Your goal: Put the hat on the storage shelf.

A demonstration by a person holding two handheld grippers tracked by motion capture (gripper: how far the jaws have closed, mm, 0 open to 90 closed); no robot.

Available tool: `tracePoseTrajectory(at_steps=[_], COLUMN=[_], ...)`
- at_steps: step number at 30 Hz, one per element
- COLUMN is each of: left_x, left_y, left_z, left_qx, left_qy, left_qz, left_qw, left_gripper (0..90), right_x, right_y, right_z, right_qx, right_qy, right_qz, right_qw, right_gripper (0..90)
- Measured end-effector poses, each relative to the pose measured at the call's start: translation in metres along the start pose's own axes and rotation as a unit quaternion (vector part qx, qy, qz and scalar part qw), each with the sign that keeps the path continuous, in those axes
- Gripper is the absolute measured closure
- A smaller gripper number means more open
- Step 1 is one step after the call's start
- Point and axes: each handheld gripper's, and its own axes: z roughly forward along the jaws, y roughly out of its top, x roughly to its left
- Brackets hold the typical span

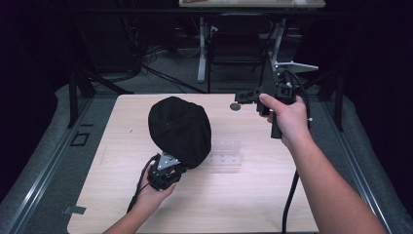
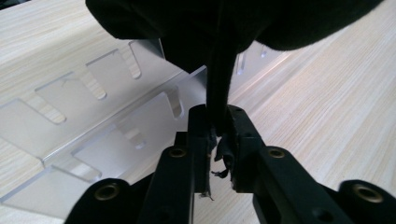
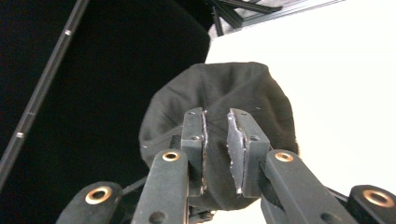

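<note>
A small dark round disc (image 1: 235,106) lies near the far edge of the wooden table (image 1: 253,195)

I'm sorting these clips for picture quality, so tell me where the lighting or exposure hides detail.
High view: dim surroundings, evenly lit light wooden table, and the black fabric cap shows almost no texture. Left gripper view: the clear slotted acrylic rack has soft glare, and the cap clamped in the left tool is a dark mass. Right gripper view: the tabletop is blown out white.
</note>
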Motion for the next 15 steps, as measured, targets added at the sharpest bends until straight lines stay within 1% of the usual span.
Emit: tracePoseTrajectory(at_steps=[1, 2, 3, 4, 5, 7, 9, 10, 11, 12, 13, 14, 15], left_x=[-0.002, -0.002, 0.0, 0.0, 0.001, 0.004, 0.007, 0.007, 0.009, 0.009, 0.01, 0.01, 0.008], left_y=[0.0, -0.001, -0.001, -0.001, -0.002, -0.003, -0.005, -0.005, -0.007, -0.008, -0.008, -0.008, -0.01], left_z=[-0.001, -0.002, -0.003, -0.003, -0.007, -0.011, -0.015, -0.015, -0.018, -0.02, -0.022, -0.022, -0.025], left_qx=[0.002, -0.001, 0.0, 0.0, 0.0, -0.003, -0.004, -0.004, -0.008, -0.008, -0.007, -0.007, -0.011], left_qy=[0.0, 0.004, 0.006, 0.006, 0.009, 0.01, 0.01, 0.01, 0.011, 0.01, 0.013, 0.013, 0.007], left_qz=[-0.012, -0.012, -0.002, -0.002, -0.003, -0.012, -0.019, -0.019, -0.022, -0.023, -0.017, -0.017, -0.033], left_qw=[0.9999, 0.9999, 1.0, 1.0, 1.0, 0.9999, 0.9998, 0.9998, 0.9997, 0.9997, 0.9997, 0.9997, 0.9994], left_gripper=[79.1, 77.5, 75.6, 74.1, 73.1, 69.3, 66.5, 65.1, 63.8, 63.4, 62.6, 61.2, 59.5], right_x=[0.0, 0.0, 0.001, 0.001, 0.001, 0.001, -0.001, -0.001, -0.002, -0.003, -0.004, -0.005, -0.005], right_y=[-0.001, -0.002, -0.003, -0.003, -0.005, -0.008, -0.011, -0.011, -0.014, -0.015, -0.018, -0.021, -0.023], right_z=[-0.001, -0.002, -0.003, -0.003, -0.005, -0.005, -0.007, -0.007, -0.007, -0.007, -0.007, -0.007, -0.007], right_qx=[-0.001, -0.001, 0.0, 0.0, 0.002, 0.0, 0.006, 0.006, 0.003, 0.005, 0.004, 0.005, 0.006], right_qy=[-0.006, -0.013, -0.017, -0.017, -0.022, -0.033, -0.043, -0.043, -0.056, -0.063, -0.069, -0.075, -0.084], right_qz=[-0.002, -0.008, -0.012, -0.012, -0.021, -0.026, -0.037, -0.037, -0.043, -0.048, -0.052, -0.055, -0.061], right_qw=[1.0, 0.9999, 0.9998, 0.9998, 0.9995, 0.9991, 0.9984, 0.9984, 0.9975, 0.9968, 0.9962, 0.9957, 0.9946], right_gripper=[76.0, 75.9, 75.7, 75.7, 75.2, 74.7, 74.2, 74.2, 73.7, 73.4, 72.8, 71.9, 70.9])
